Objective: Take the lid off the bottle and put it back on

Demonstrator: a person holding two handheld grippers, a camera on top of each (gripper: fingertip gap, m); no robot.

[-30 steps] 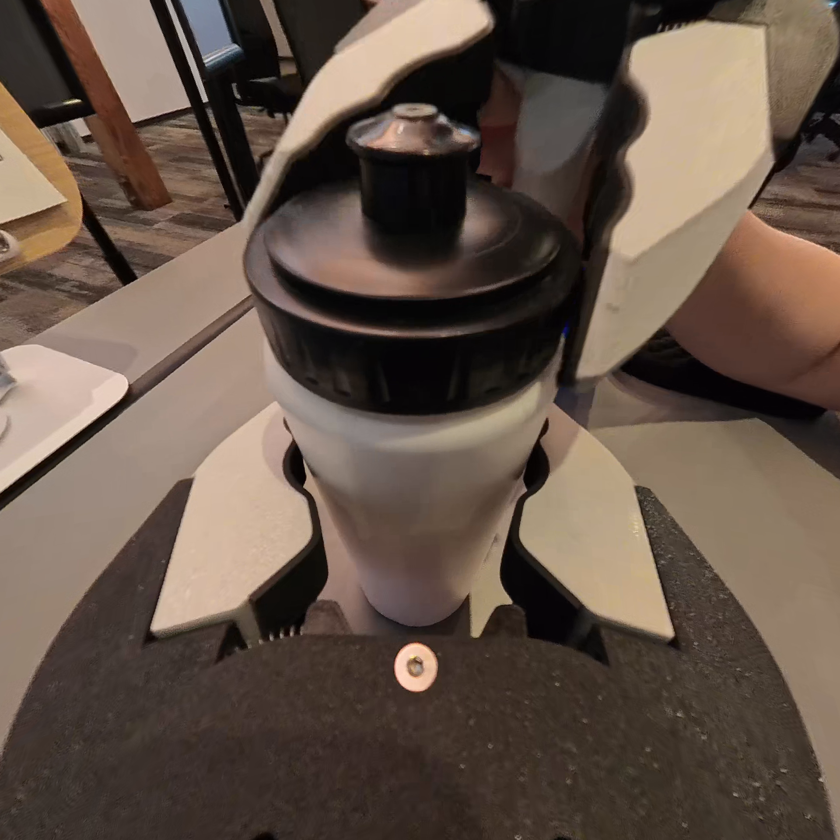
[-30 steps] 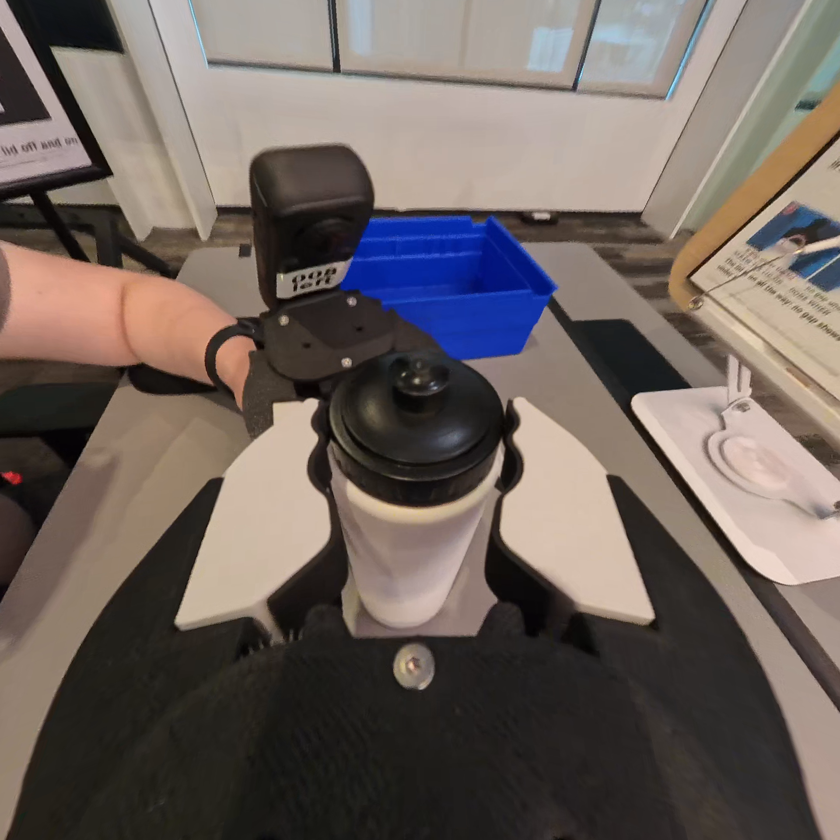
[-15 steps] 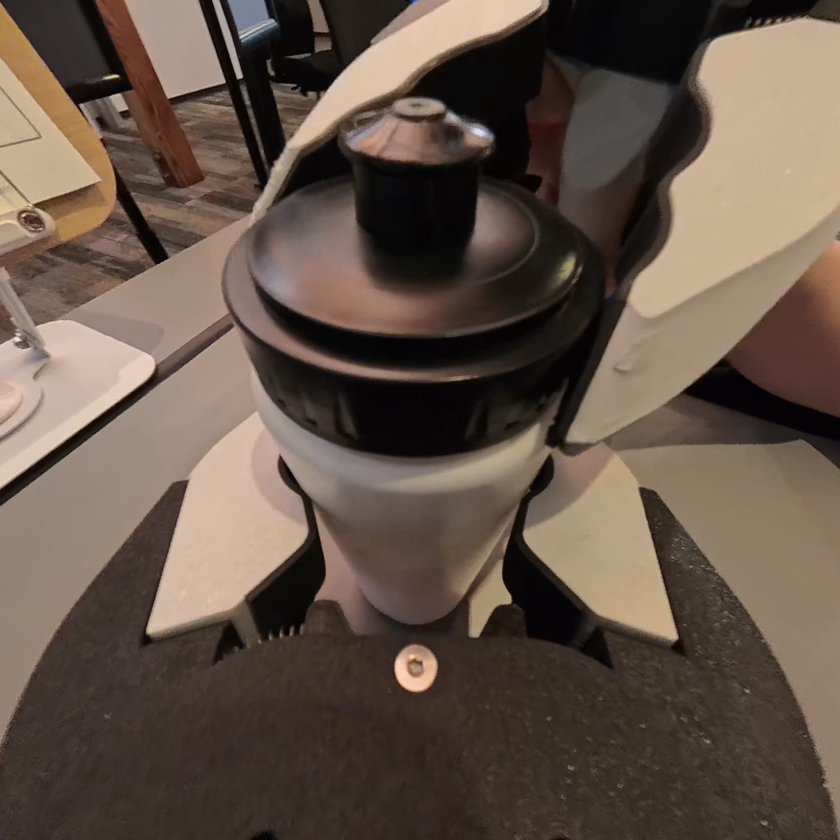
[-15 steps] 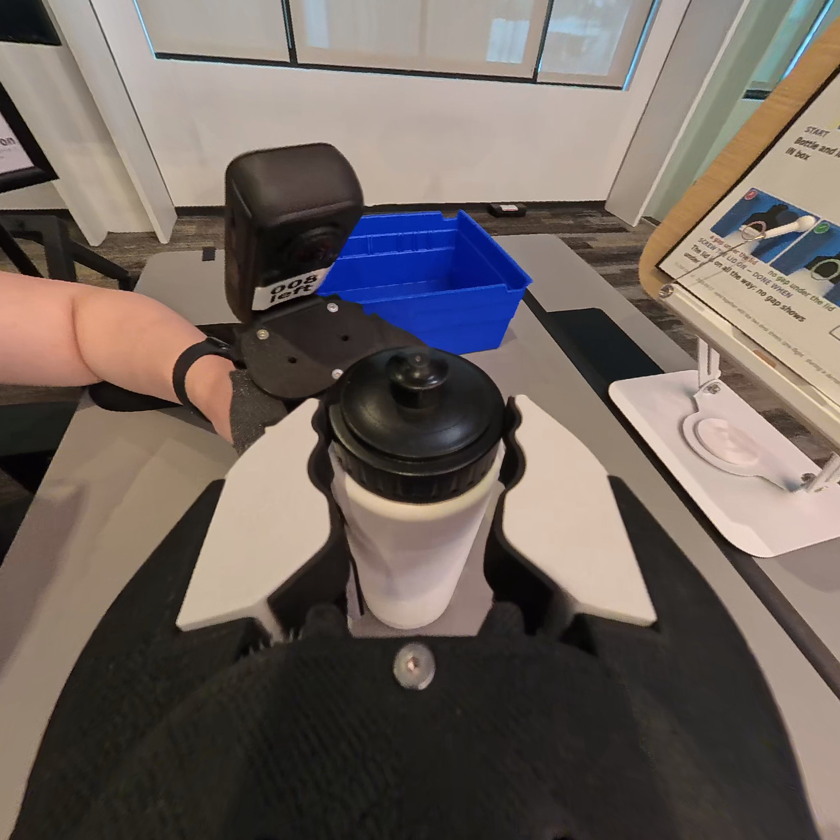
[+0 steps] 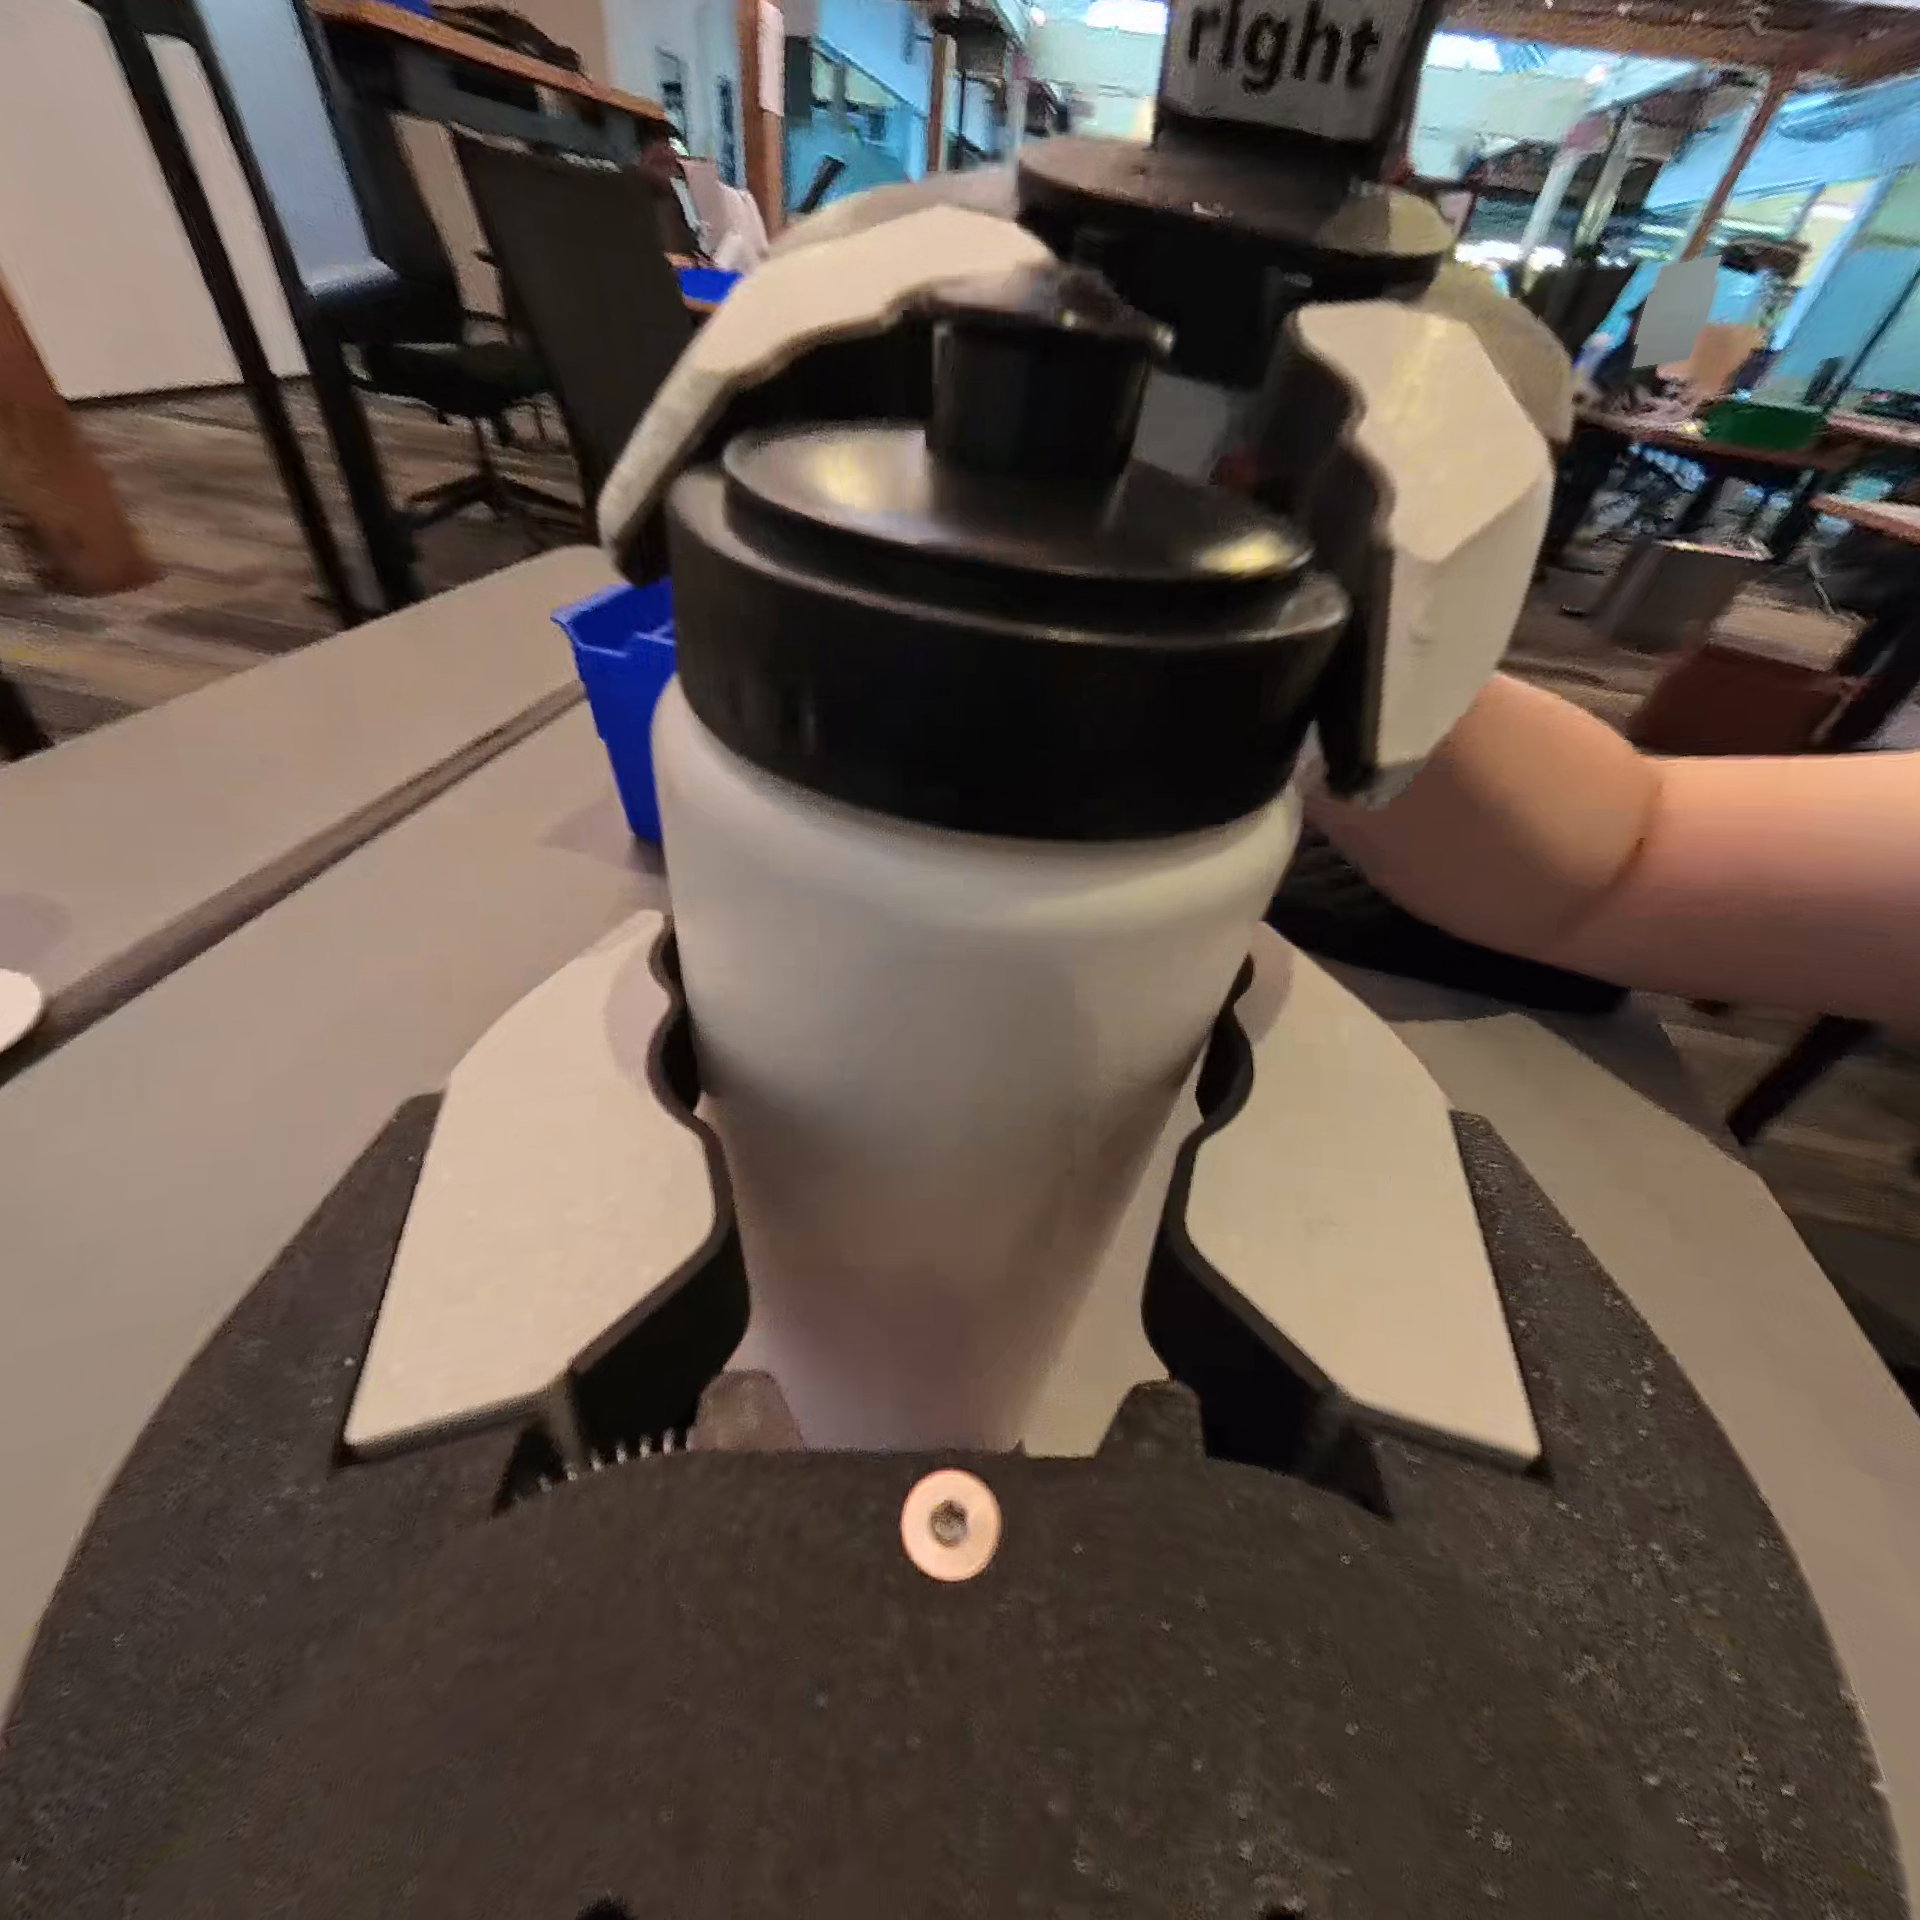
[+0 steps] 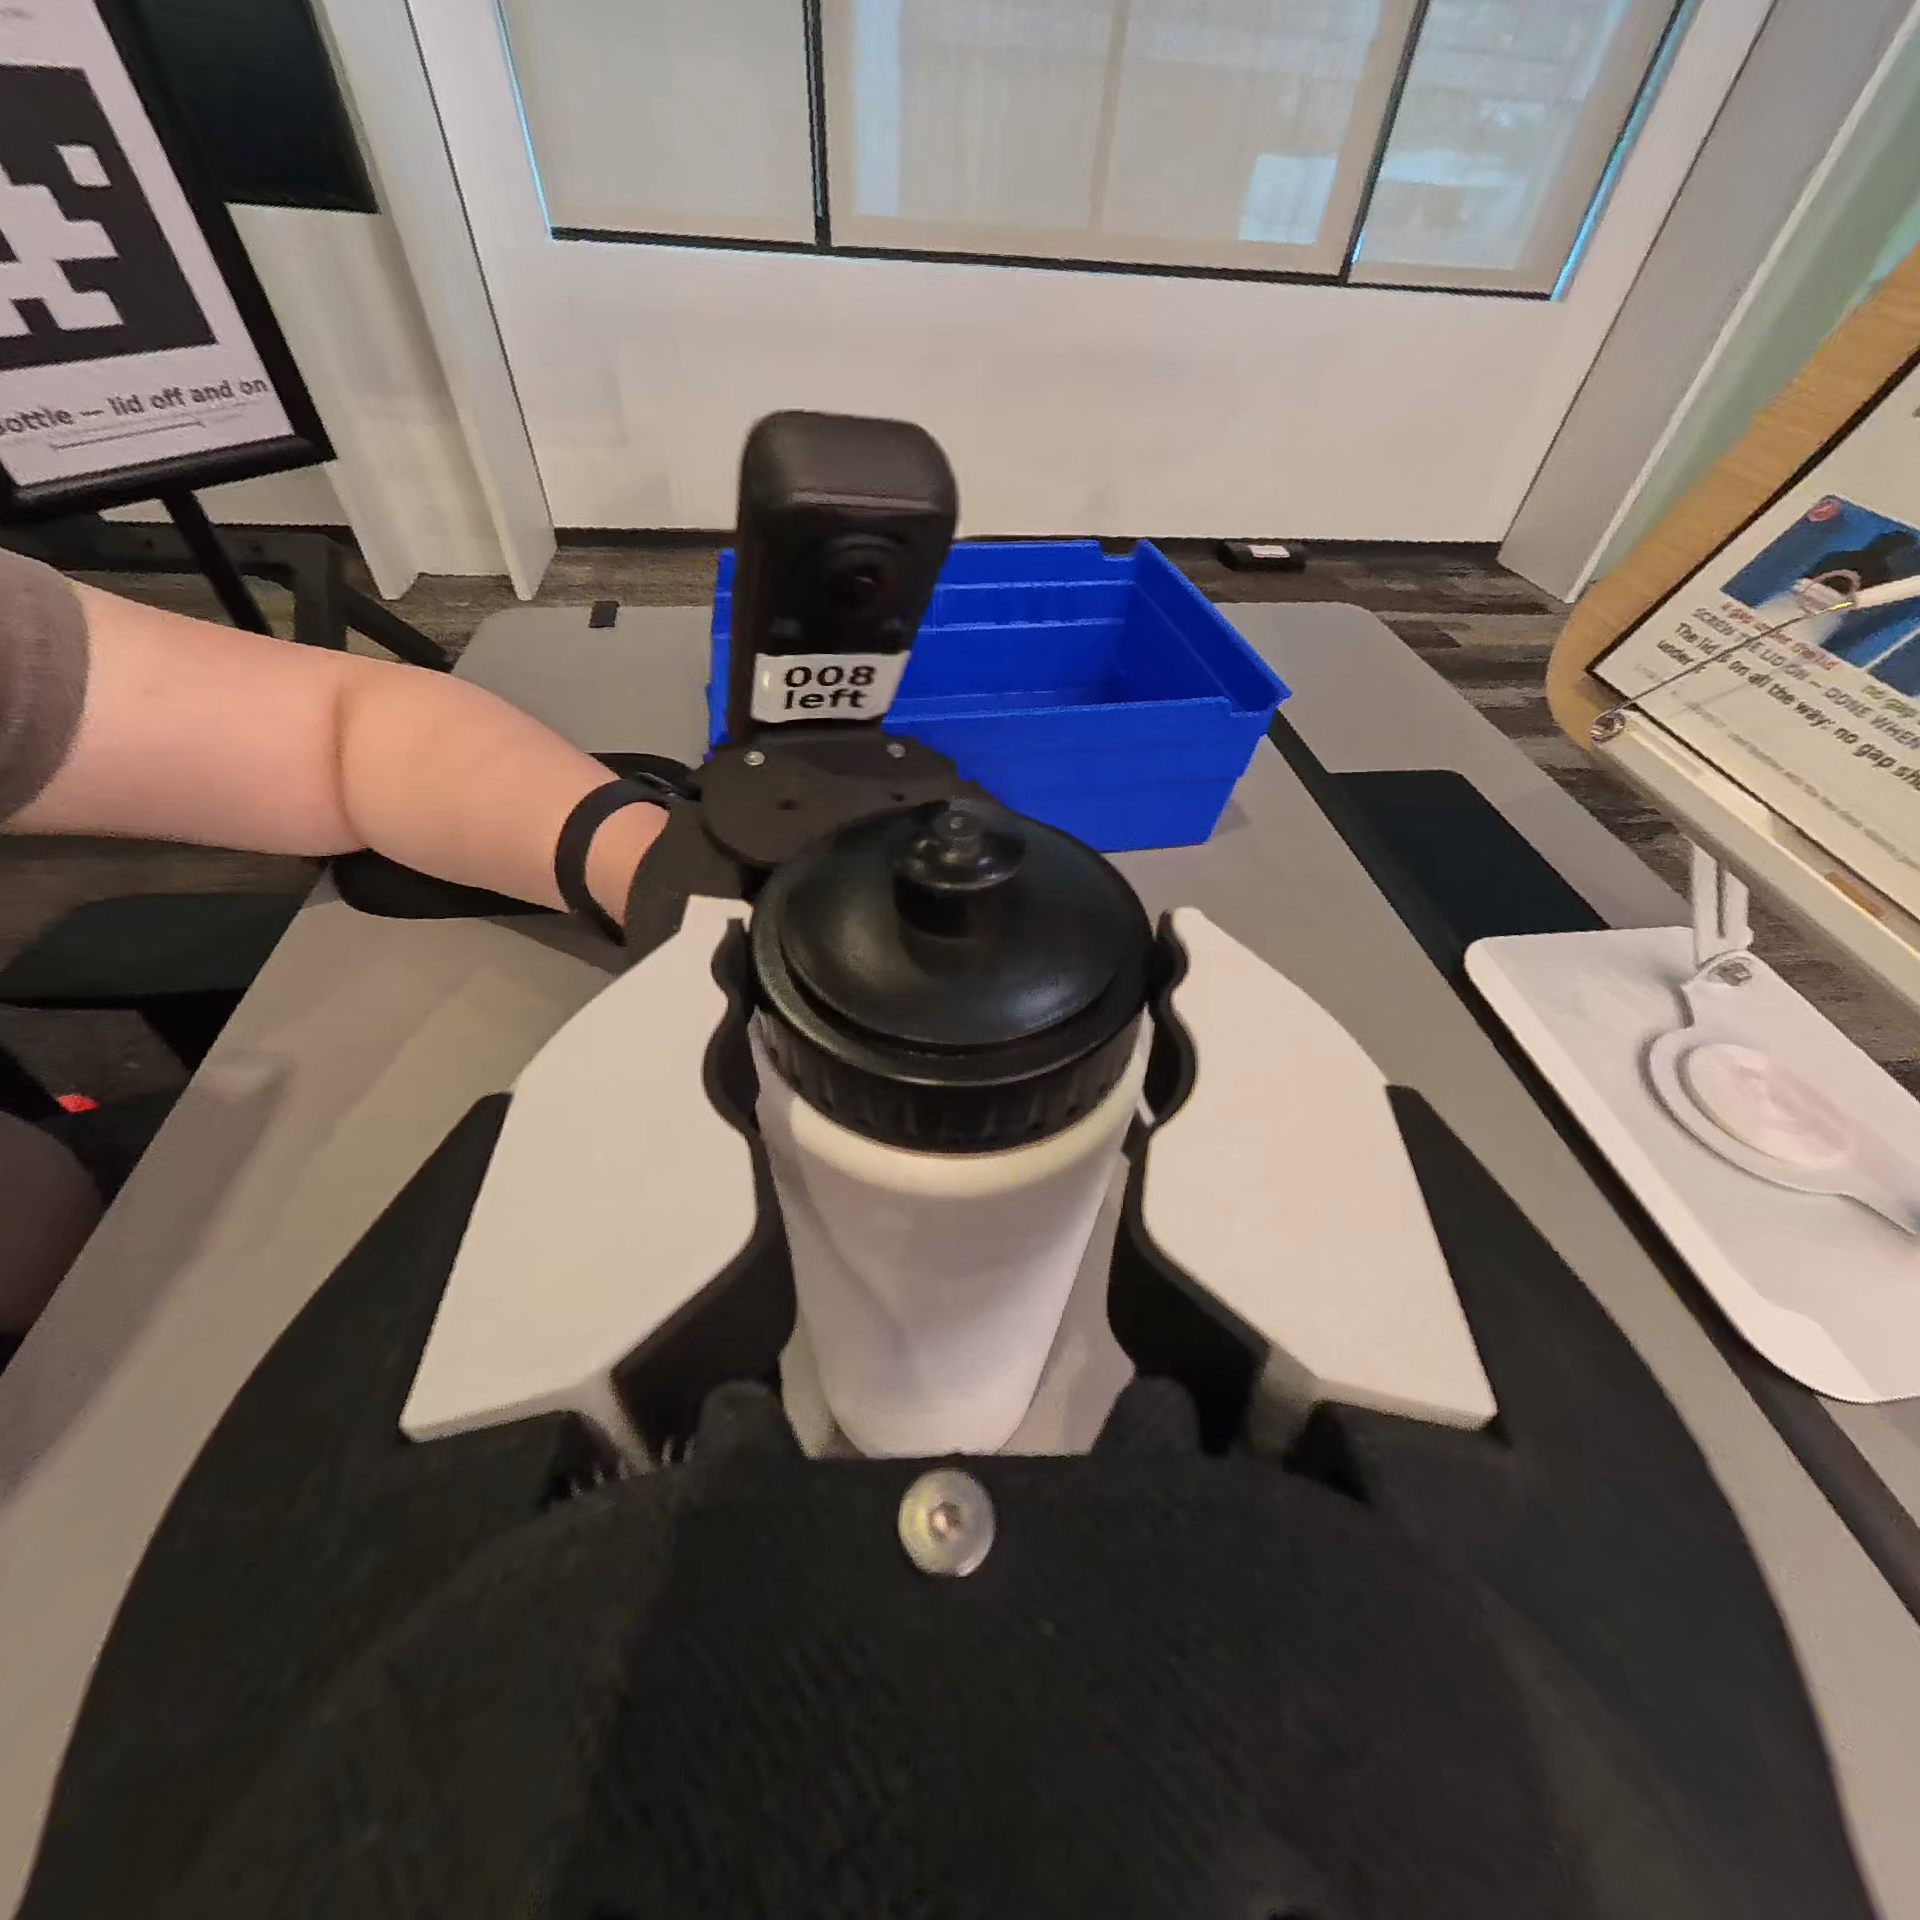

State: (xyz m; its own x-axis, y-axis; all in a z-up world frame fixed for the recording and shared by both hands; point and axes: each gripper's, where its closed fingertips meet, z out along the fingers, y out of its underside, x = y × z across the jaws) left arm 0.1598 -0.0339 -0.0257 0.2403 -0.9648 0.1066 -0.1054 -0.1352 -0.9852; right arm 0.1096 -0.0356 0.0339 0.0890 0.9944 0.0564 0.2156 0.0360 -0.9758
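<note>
The white bottle (image 5: 966, 1039) is clamped upright above the counter (image 6: 1340, 717) by the left hand-held gripper (image 5: 956, 1049). The black lid (image 6: 951, 997) is clamped by the right hand-held gripper (image 6: 951, 1023). The body should be held rigid, and the lid turned squarely about its axis.

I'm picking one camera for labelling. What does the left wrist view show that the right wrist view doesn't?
Only the left wrist view: the left gripper shut on the white bottle body. Only the right wrist view: the right gripper around the black lid, the whole blue bin and a white stand. Both: bottle, lid on it, grey table.
</note>
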